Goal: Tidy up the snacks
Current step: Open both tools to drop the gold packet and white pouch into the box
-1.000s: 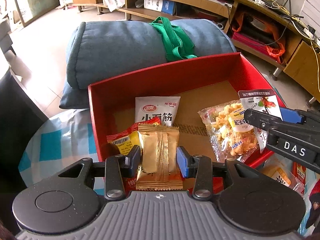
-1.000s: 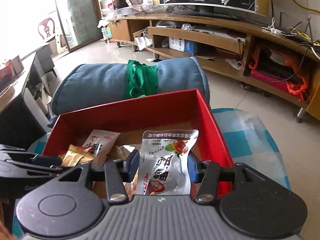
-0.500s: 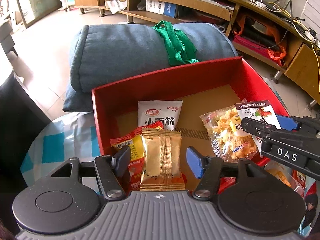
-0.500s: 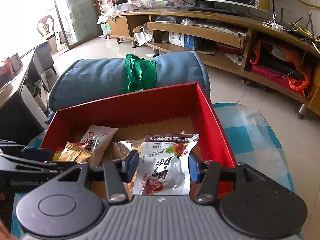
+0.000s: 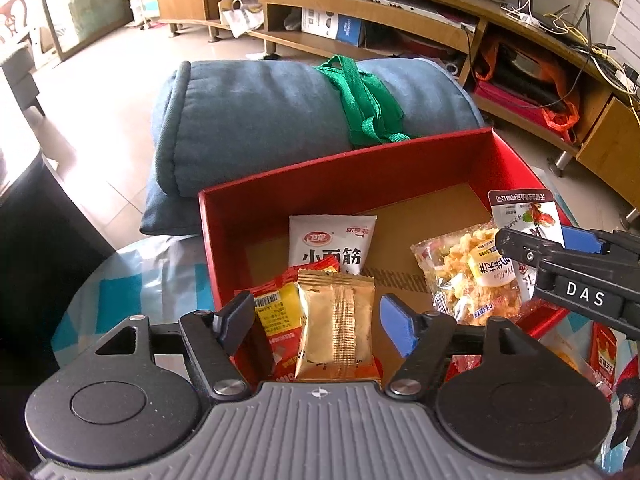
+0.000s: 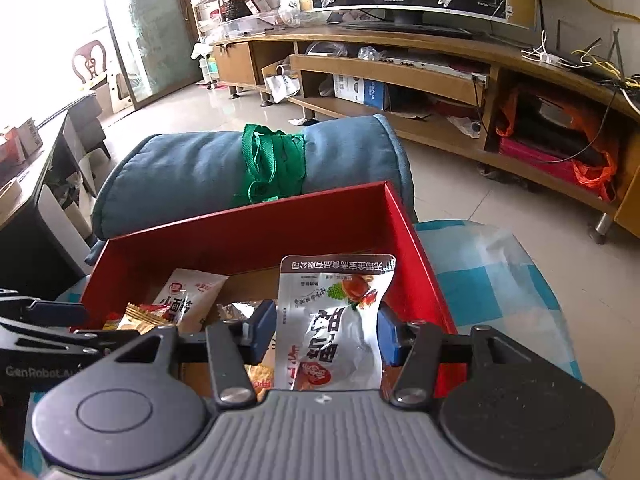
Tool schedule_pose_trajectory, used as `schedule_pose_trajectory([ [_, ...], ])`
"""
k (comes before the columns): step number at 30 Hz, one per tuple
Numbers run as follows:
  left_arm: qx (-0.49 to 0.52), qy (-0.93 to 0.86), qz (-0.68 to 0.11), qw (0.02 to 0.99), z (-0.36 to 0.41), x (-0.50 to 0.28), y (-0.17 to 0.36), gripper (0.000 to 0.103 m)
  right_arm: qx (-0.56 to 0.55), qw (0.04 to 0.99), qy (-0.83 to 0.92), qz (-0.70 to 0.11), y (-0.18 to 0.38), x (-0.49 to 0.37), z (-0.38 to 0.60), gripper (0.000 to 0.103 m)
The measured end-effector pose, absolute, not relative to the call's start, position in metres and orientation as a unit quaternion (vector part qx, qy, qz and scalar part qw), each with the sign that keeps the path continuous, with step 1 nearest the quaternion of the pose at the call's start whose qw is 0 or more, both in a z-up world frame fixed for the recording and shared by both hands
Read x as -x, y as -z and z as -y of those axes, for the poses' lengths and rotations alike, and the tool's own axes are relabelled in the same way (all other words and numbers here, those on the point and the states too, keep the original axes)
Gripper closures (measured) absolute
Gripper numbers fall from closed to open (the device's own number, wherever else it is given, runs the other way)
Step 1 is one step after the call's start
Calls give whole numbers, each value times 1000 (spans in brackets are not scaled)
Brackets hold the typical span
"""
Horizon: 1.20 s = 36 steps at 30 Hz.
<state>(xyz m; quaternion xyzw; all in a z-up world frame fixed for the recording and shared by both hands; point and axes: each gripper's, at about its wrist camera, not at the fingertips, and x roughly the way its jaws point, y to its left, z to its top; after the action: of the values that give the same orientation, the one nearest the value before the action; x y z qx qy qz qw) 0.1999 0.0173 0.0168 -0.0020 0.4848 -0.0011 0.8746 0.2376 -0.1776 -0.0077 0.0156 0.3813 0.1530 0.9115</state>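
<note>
Behind the worktop [image 6: 500, 264] with its blue-checked cloth lies a rolled blue cushion [image 5: 280, 120]. Sorting looks well along: the red box [image 5: 340, 184] already holds a white packet [image 5: 330, 242], a red-and-yellow packet [image 5: 280, 316], a gold packet [image 5: 336, 332] and a clear bag of puffs [image 5: 460, 276]. More packets [image 5: 600, 348] wait outside. The left gripper [image 5: 316, 320] hovers level at the box's near edge, jaws wide, gold packet loose between them. The right gripper [image 6: 326, 338], pointing over the box, has its jaws closed on a silver pouch [image 6: 336, 320].

— What's under everything?
— My table [image 6: 492, 276], round-edged, covered in a blue-and-white checked cloth.
— What sits directly on it?
— A red box [image 5: 340, 184], and loose snack packets [image 5: 602, 350] beside its right side.
</note>
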Motion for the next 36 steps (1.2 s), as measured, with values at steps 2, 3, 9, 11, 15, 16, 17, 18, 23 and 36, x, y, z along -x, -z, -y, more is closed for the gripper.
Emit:
schedule_pose_trajectory([
  [2, 3, 0, -485, 875, -18, -200, -17, 27, -7, 909, -162, -383, 8, -237, 174, 46],
  [3, 3, 1, -485, 874, -18, -200, -17, 27, -6, 909, -167, -383, 8, -236, 173, 45],
  [9, 6, 1, -488, 873, -19, -200, -16, 26, -11, 910, -170, -379, 6, -235, 173, 43],
  [11, 6, 0, -487, 873, -20, -200, -16, 26, -19, 909, -169, -379, 5, -236, 177, 43],
  [15, 9, -1, -486, 874, -20, -199, -17, 26, -35, 907, -182, -378, 3, -236, 179, 43],
  [16, 10, 0, -486, 874, -21, -199, -17, 26, -44, 906, -189, -376, 3, -236, 180, 43],
  [17, 11, 0, -485, 874, -21, -198, -18, 26, -60, 901, -201, -380, 3, -236, 181, 42],
  [18, 11, 0, -485, 875, -22, -198, -18, 26, -77, 894, -215, -386, 3, -237, 182, 42],
  [23, 15, -1, -485, 875, -25, -198, -19, 26, -117, 884, -233, -389, 2, -238, 186, 43],
  [36, 28, 25, -484, 874, -18, -167, -27, 24, -66, 907, -149, -388, -22, -176, 247, 43],
])
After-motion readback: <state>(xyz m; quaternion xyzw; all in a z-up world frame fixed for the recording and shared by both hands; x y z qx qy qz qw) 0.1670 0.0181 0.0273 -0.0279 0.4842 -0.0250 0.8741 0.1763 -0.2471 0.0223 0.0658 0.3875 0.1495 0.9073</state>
